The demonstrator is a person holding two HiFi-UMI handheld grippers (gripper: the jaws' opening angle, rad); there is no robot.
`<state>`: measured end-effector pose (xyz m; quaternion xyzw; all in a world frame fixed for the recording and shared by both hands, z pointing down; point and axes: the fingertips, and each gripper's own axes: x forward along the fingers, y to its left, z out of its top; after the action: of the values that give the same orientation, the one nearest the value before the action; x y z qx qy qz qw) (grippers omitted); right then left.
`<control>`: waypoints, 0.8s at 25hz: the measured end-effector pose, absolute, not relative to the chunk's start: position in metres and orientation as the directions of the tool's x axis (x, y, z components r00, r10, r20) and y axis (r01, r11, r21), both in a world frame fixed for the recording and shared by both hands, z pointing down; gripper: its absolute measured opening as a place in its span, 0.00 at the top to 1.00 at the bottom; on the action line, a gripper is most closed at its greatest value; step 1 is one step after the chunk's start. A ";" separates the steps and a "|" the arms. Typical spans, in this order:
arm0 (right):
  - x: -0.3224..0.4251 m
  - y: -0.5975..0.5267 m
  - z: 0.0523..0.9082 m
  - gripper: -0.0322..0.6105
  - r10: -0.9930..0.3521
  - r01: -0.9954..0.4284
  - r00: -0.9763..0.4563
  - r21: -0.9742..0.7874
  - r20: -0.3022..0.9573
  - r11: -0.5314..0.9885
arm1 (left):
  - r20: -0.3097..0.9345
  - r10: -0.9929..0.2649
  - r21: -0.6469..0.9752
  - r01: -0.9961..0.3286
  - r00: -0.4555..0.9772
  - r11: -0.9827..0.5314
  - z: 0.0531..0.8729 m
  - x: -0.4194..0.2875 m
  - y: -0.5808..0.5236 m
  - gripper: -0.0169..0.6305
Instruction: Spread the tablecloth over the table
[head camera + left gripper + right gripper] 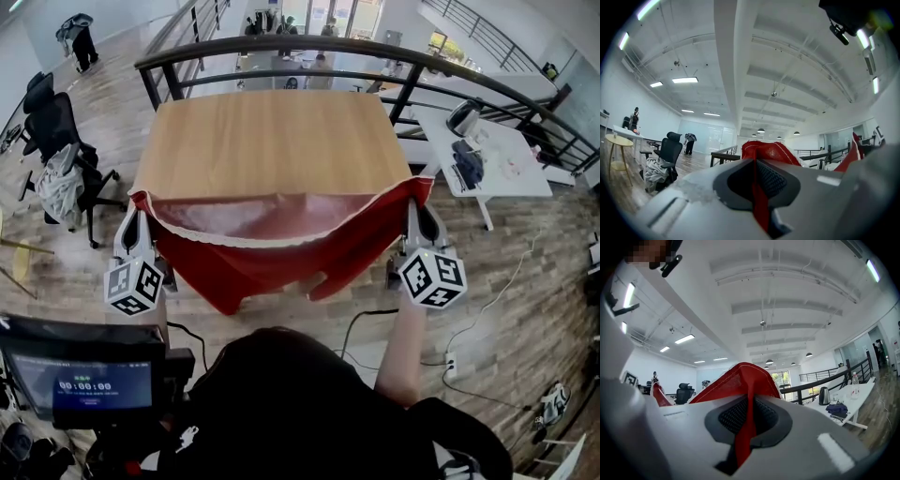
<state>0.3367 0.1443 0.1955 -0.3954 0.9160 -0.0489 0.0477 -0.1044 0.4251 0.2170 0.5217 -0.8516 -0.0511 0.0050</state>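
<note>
Nearest is the person's dark top, with a small screen at the lower left. Just ahead, the left gripper and the right gripper point level at the table's two near corners. Each has its jaws clenched on a pinch of the red tablecloth. The cloth hangs between them along the table's near edge, sagging in the middle and drooping below it. Beyond it the wooden table top is bare. The floor is wood plank, with cables running across it. A black office chair stands to the left and a white desk to the right. Behind the table curves a dark railing. Overhead is a white ceiling with strip lights.
</note>
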 end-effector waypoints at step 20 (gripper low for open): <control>0.366 0.094 0.193 0.92 -0.635 -0.615 -0.767 -0.173 -0.092 0.769 | -0.108 -0.834 0.065 -0.841 -0.540 0.537 0.185 -0.061 0.400 0.95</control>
<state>0.3657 0.0938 0.1925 -0.3332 0.9377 -0.0663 0.0727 -0.0611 0.3998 0.1854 0.4783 -0.8759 -0.0543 -0.0319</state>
